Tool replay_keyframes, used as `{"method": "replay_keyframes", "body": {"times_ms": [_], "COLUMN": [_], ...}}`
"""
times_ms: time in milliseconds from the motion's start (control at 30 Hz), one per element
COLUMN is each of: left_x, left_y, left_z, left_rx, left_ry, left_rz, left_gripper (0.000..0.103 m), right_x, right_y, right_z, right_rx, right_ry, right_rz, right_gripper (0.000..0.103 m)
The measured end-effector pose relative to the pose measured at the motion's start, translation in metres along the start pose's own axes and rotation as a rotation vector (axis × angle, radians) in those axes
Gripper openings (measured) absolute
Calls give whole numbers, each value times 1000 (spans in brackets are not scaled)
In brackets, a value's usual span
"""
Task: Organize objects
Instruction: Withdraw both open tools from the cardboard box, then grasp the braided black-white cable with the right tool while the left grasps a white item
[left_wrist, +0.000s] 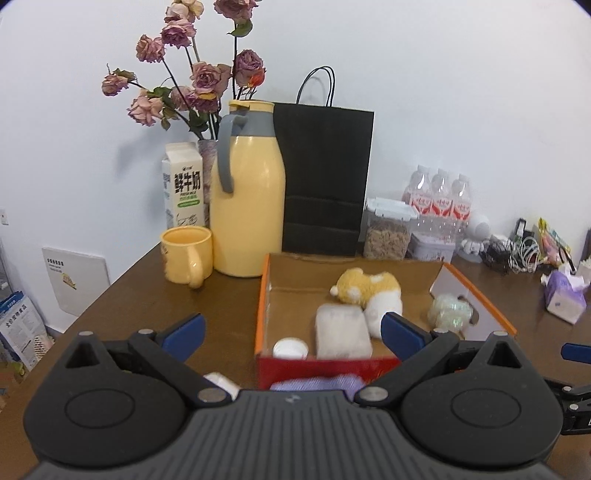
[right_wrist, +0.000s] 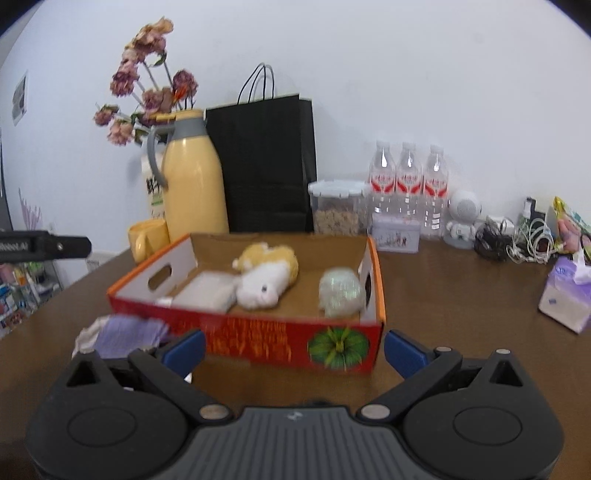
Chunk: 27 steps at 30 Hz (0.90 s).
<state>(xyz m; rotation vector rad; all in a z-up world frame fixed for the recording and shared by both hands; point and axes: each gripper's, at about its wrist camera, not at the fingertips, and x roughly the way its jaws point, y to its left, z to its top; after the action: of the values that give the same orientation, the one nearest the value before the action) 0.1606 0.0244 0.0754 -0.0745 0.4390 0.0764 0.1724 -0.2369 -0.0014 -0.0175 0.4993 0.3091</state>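
- The left hand-held gripper is held wide open, with nothing gripped between its blue fingers
- The right hand-held gripper is likewise spread fully, with nothing gripped, just in front of the red cardboard box
- The box is set on the brown worktop
- Inside it are seen a plush toy, a white pad, a pale crumpled ball and a white cap
- A purple cloth is left on the worktop outside the box, by its near left corner

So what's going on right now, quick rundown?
Left gripper and right gripper: jaws wide, empty. Box holds plush toy, white pad, pale ball. Purple cloth outside the box, front left. Nothing blocking.
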Motion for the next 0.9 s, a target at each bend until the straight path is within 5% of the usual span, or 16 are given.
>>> {"method": "replay_keyframes", "body": {"times_ms": [400,900], "left_x": [-25,-31], "left_y": [25,47], "left_z": [-47,-70], "left_rx": [-8,-58], "left_ry": [104,165], "left_rz": [20,45], "left_gripper": [103,103], "right_x": [-6,45], "right_y": [24,52], "right_z": [-56,-63], "right_rx": [-36,-150], "right_ry": [167,288], "right_rz": [71,94], "right_gripper": [103,103]}}
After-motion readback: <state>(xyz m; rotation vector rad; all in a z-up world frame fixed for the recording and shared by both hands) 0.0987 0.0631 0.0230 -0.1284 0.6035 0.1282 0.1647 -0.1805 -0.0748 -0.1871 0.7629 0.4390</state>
